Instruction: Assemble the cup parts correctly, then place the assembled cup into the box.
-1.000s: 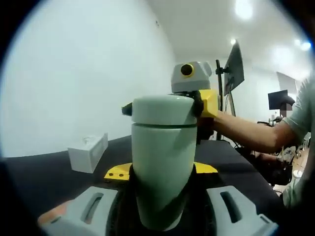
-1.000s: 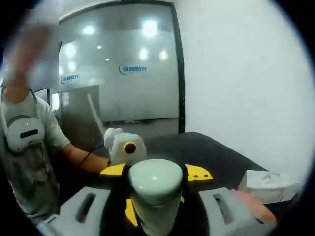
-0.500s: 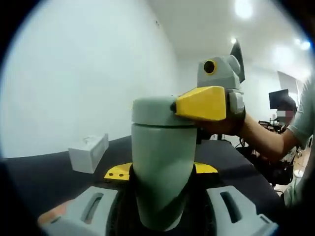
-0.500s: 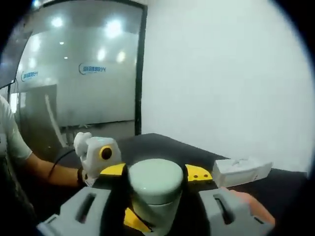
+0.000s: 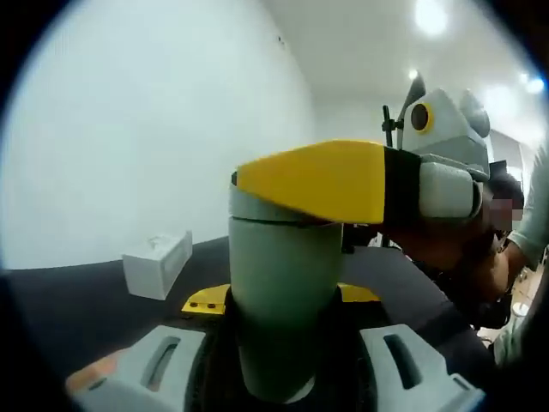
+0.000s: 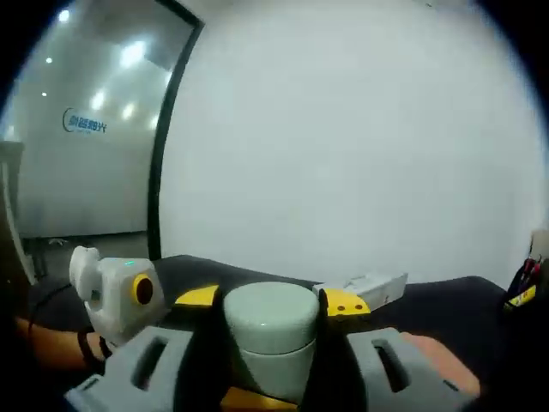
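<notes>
A pale green cup (image 5: 279, 300) stands upright between the jaws of my left gripper (image 5: 281, 296), which is shut on its body. The lid sits on top of the cup, largely hidden behind the yellow jaw of my right gripper (image 5: 326, 180), which reaches in from the right and clamps it. In the right gripper view the round lid (image 6: 270, 316) fills the gap of my right gripper (image 6: 271, 300), shut on it. The left gripper (image 6: 120, 287) shows at the lower left there, held by a hand.
A white box (image 5: 156, 264) lies on the black table (image 5: 69, 309), also seen as the white box (image 6: 364, 287) beyond the lid. A person's arm (image 5: 463, 257) holds the right gripper. White wall behind; a glass partition (image 6: 77, 154) at left.
My right gripper has swung around the lid, its body moving right and its yellow jaw now crossing the lid's front. The right gripper view has panned across the room. The cup stays held.
</notes>
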